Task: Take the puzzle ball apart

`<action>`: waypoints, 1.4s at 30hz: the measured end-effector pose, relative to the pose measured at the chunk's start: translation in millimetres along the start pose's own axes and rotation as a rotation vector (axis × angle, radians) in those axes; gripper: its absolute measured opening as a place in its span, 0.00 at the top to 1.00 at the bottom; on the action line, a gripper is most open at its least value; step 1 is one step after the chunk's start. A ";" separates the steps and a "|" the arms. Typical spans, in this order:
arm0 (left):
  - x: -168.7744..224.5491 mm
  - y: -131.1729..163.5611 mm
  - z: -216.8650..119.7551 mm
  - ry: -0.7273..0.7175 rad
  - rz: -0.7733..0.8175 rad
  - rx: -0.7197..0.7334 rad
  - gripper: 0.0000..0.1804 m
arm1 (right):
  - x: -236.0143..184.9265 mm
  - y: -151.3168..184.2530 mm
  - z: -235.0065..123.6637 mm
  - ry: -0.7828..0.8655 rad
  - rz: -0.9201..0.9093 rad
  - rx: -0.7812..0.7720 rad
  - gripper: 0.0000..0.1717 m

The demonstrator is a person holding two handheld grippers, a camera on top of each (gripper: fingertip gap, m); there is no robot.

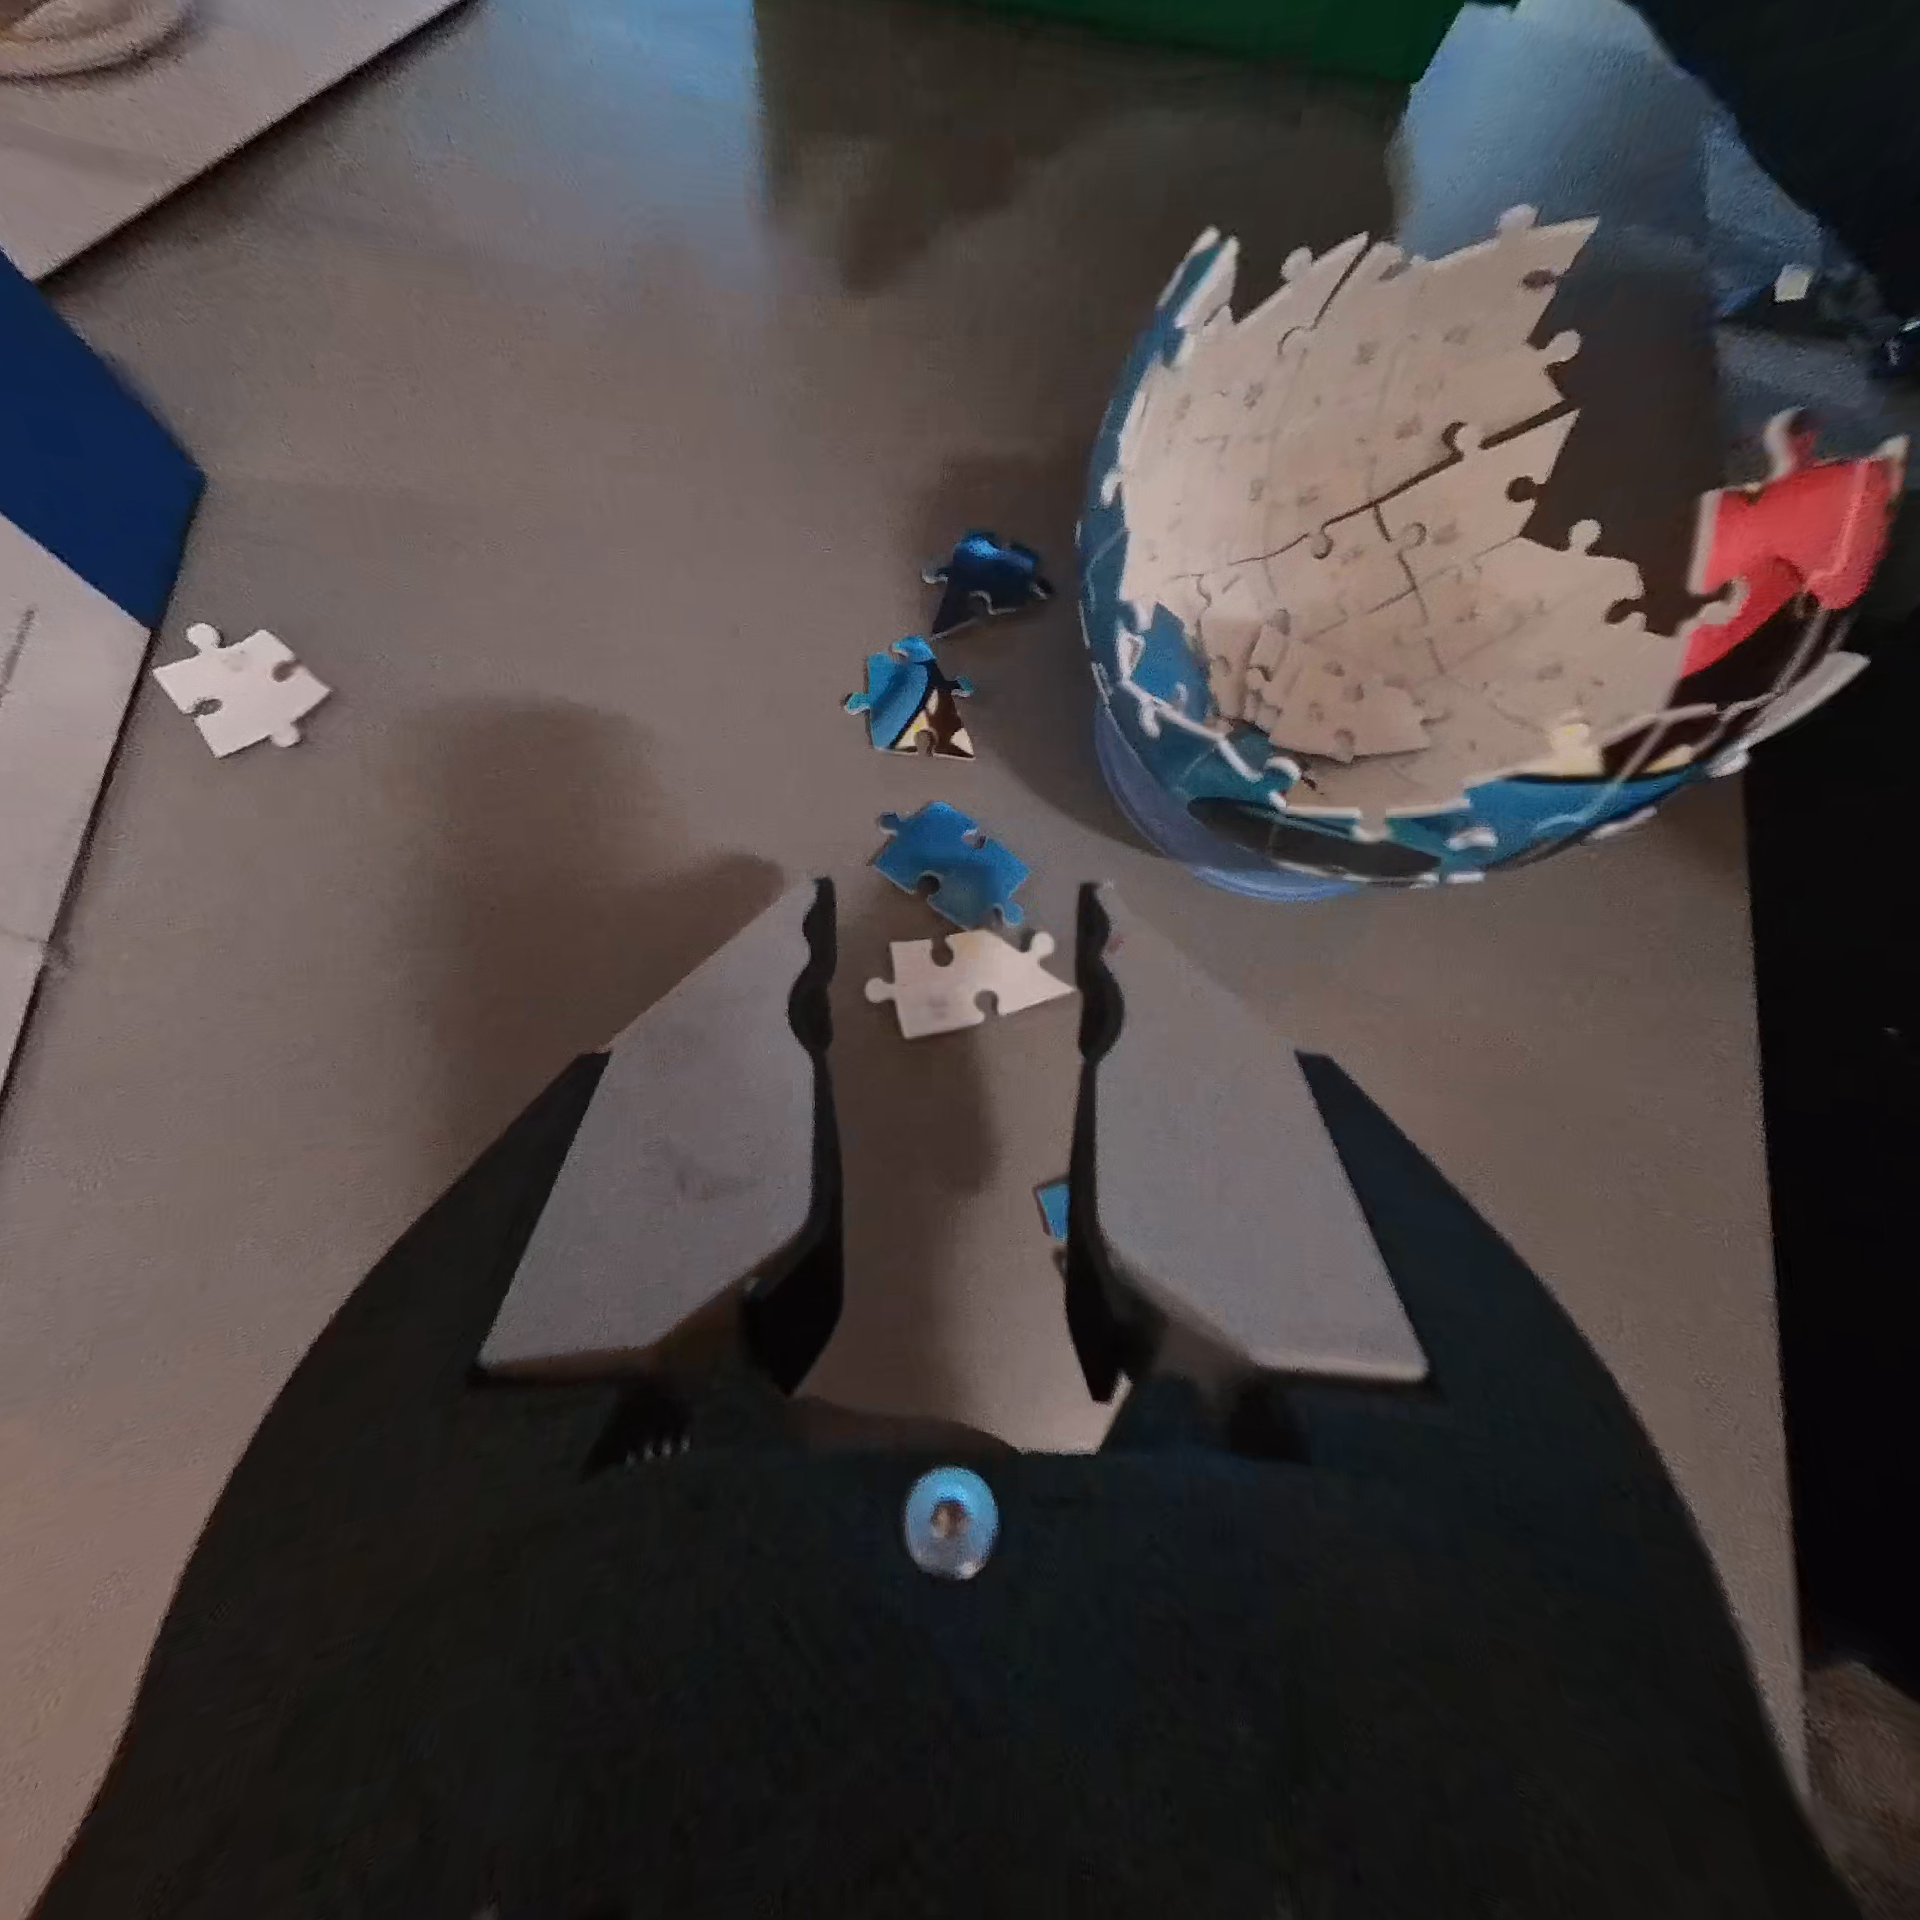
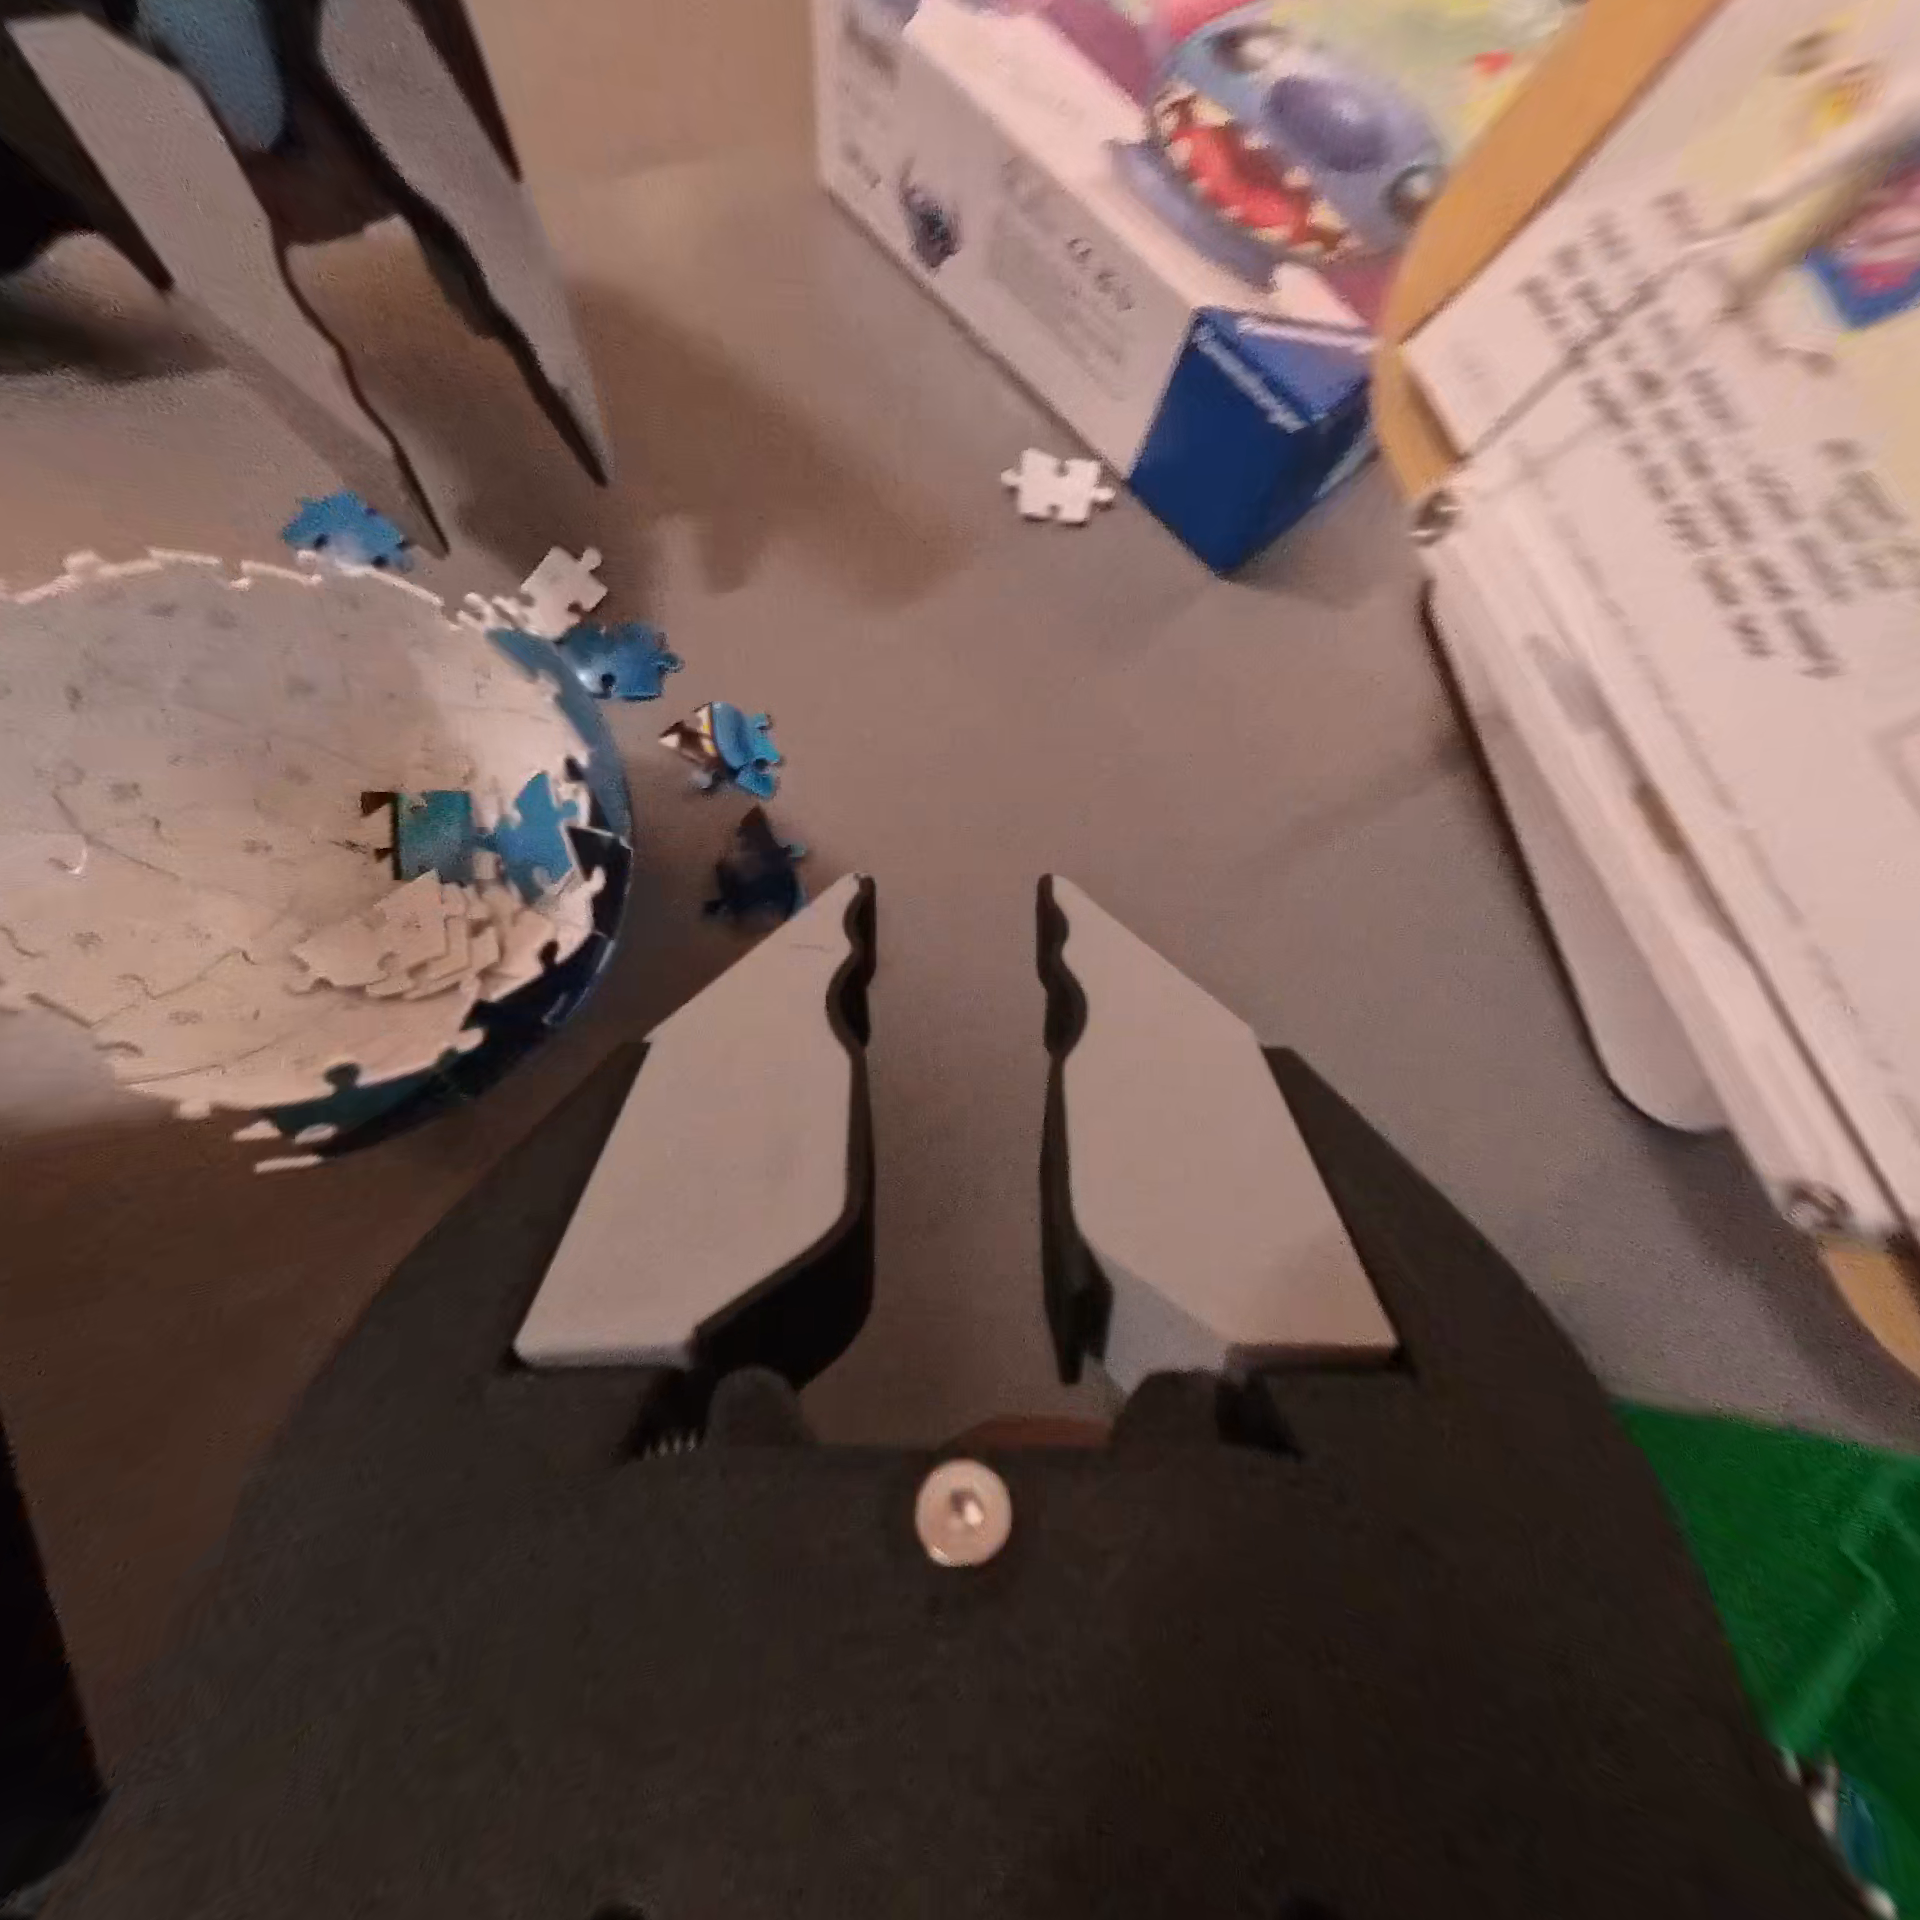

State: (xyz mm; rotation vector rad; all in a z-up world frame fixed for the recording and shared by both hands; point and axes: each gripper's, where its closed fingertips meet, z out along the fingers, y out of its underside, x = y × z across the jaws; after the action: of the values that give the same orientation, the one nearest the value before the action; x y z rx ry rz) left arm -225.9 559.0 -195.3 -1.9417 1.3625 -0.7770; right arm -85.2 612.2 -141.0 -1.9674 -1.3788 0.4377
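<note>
Two tools stand parted and bare: the left tool (image 1: 954, 904) straddles a flat white jigsaw piece (image 1: 961, 982) on the matte grey surface (image 1: 520, 468), near the curved puzzle bowl (image 1: 1403, 582); the right tool (image 2: 956, 894) hovers narrower beside a dark-blue piece (image 2: 756, 868)

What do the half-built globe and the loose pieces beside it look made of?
Puzzle globe: curved interlocking pieces, off-white matte inside, glossy printed blue outside; holding a shell shape suggests rigid plastic, though stiff card is possible. Loose blue piece and white piece: same look, thin and slightly curved.

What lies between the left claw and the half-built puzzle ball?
In the left wrist view, a white piece and a blue piece lie before the open left claw, near the puzzle ball.
</note>
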 end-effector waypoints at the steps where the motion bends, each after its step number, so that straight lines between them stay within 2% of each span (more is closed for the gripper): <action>1: 1.3 1.3 5.2 -0.003 0.010 -0.014 0.75 | -9.3 1.4 18.2 -0.058 -0.016 -0.023 0.85; 5: -6.1 12.7 26.6 -0.080 0.062 -0.097 0.76 | -38.1 16.2 65.2 -0.221 -0.048 -0.105 0.87; 7: -20.5 16.6 33.3 -0.169 0.070 -0.121 0.73 | -62.8 15.7 65.9 -0.328 -0.061 -0.069 0.90; 8: -24.8 15.7 33.4 -0.191 0.053 -0.116 0.75 | -69.2 16.6 64.5 -0.344 -0.073 -0.062 0.98; 10: -33.1 16.9 30.3 -0.227 0.033 -0.122 0.75 | -72.7 19.7 62.8 -0.347 -0.085 -0.074 0.90; 12: -44.0 19.1 23.9 -0.287 0.044 -0.122 0.76 | -77.4 18.0 61.8 -0.392 -0.091 -0.064 0.90; 17: -32.5 23.2 24.5 -0.196 0.036 -0.113 0.75 | -64.6 -8.5 87.5 -0.361 -0.173 0.035 0.77; 20: -26.4 23.3 29.4 -0.157 0.019 -0.112 0.72 | -62.5 6.0 111.6 -0.333 -0.254 -0.061 0.75; 22: -26.8 23.0 29.9 -0.155 0.011 -0.111 0.72 | -71.6 4.7 117.7 -0.380 -0.268 -0.027 0.73; 25: -26.9 19.7 34.1 -0.150 0.000 -0.091 0.72 | -68.3 2.3 120.5 -0.382 -0.282 -0.004 0.79; 26: -27.5 18.3 35.9 -0.156 -0.003 -0.085 0.72 | -66.3 3.2 119.7 -0.379 -0.286 -0.002 0.87; 28: -26.8 16.0 39.1 -0.163 -0.003 -0.078 0.74 | -65.8 5.3 117.5 -0.384 -0.271 0.004 0.86; 30: -25.3 13.6 41.7 -0.165 -0.001 -0.074 0.84 | -65.0 6.2 115.9 -0.372 -0.255 0.003 0.87; 32: -24.1 12.5 43.1 -0.168 0.010 -0.073 0.84 | -59.6 3.3 113.9 -0.332 -0.240 0.013 0.87; 35: -25.1 11.2 43.7 -0.177 0.035 -0.064 0.85 | -43.4 -9.9 95.8 -0.255 -0.197 0.052 0.87; 37: -30.1 9.7 42.1 -0.221 0.066 -0.060 0.86 | -19.0 -19.9 67.3 -0.128 -0.171 0.081 0.87; 40: -31.6 1.6 38.1 -0.250 0.113 -0.019 0.86 | 41.1 -20.8 -7.4 0.164 -0.088 0.115 0.87; 42: -35.1 -6.2 32.7 -0.283 0.129 0.015 0.86 | 89.9 4.3 -65.6 0.370 0.022 0.072 0.87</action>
State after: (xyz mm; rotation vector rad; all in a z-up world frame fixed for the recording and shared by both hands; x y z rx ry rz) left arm -207.6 599.3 -214.7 -1.8500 1.2886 -0.4312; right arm -7.5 671.6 -87.8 -1.8911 -1.0922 0.1202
